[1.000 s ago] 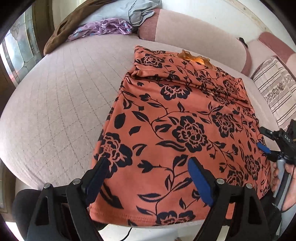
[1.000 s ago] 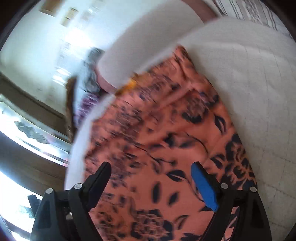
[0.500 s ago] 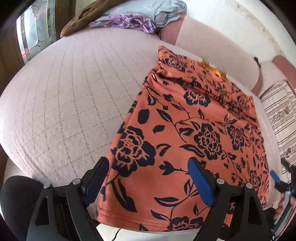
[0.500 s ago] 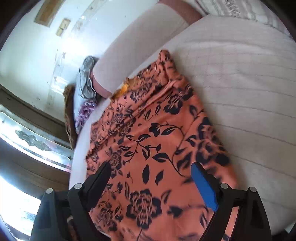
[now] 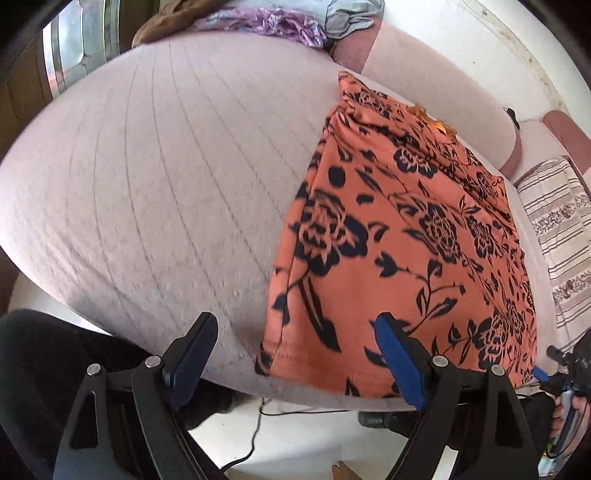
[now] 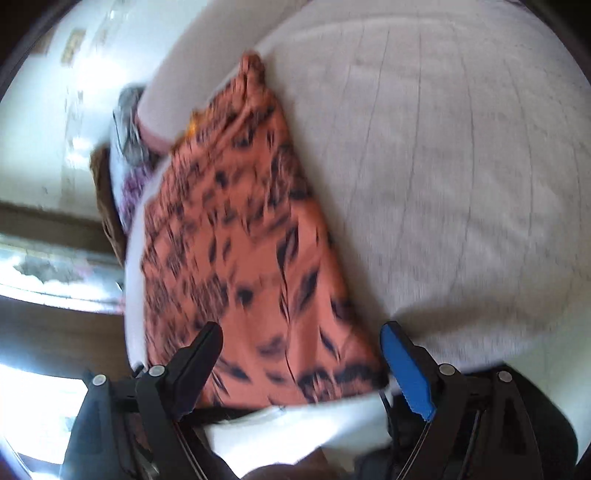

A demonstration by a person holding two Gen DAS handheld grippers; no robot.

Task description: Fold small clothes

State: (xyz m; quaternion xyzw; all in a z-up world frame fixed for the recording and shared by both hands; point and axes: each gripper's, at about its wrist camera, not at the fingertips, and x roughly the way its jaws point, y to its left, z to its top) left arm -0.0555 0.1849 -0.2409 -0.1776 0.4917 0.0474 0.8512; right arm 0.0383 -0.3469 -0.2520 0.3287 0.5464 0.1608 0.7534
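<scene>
A: Setting? Home, living room or bedroom, can't tell which.

B: Evidence?

A: Big quilted pinkish-white cushion [image 5: 155, 192] fills the middle of the left wrist view, bolster [image 5: 436, 96] along the top right, striped floral pillow [image 5: 561, 229] at the right edge.

B: More?

A: Pile of loose clothes [image 5: 280, 22] at top centre: brown, purple, grey. Patterned glass in a wood frame [image 5: 74, 44] upper left. White plaster wall [image 6: 74, 92] upper left of the right wrist view. Cable on the white floor [image 5: 258, 435] bottom centre.
</scene>
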